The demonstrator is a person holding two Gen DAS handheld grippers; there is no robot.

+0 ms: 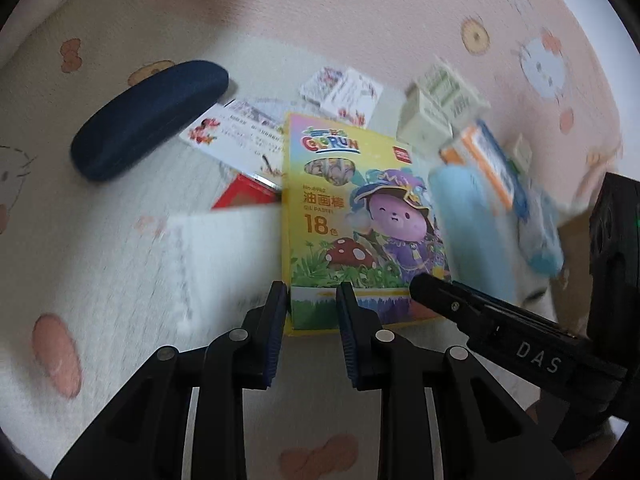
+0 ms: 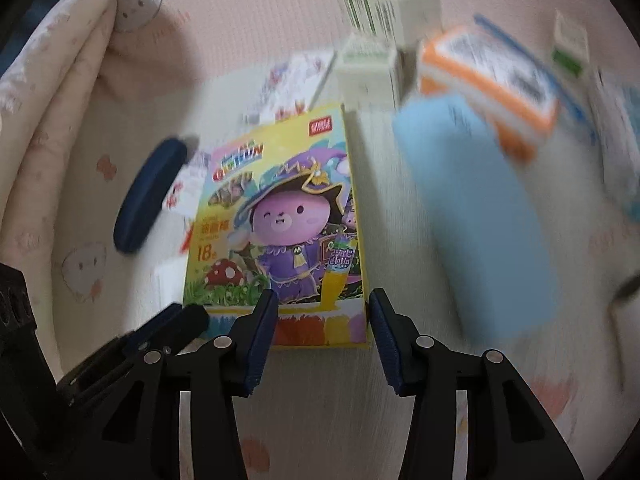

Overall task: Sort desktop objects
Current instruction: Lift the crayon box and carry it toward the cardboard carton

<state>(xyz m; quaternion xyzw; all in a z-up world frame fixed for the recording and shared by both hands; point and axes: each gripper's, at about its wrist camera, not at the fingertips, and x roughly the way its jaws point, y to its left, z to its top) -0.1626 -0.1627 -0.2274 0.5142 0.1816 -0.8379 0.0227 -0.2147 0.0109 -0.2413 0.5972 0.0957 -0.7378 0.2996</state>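
A yellow oil pastel box [image 1: 352, 220] with a purple cartoon witch lies flat on the patterned cloth; it also shows in the right wrist view [image 2: 280, 224]. My left gripper [image 1: 313, 292] is open, its jaws on either side of the box's near left corner. My right gripper [image 2: 322, 300] is open, its jaws over the box's near right edge. Its finger [image 1: 440, 292] shows in the left wrist view at the box's right corner. Neither gripper holds anything.
A dark blue glasses case [image 1: 148, 118] lies to the left, cards [image 1: 236, 136] and a red item [image 1: 244, 196] beside it. A light blue box [image 2: 476, 216], an orange-and-white box [image 2: 488, 88] and white cartons [image 2: 376, 40] lie right and beyond. A white pad [image 1: 224, 248] lies left of the pastel box.
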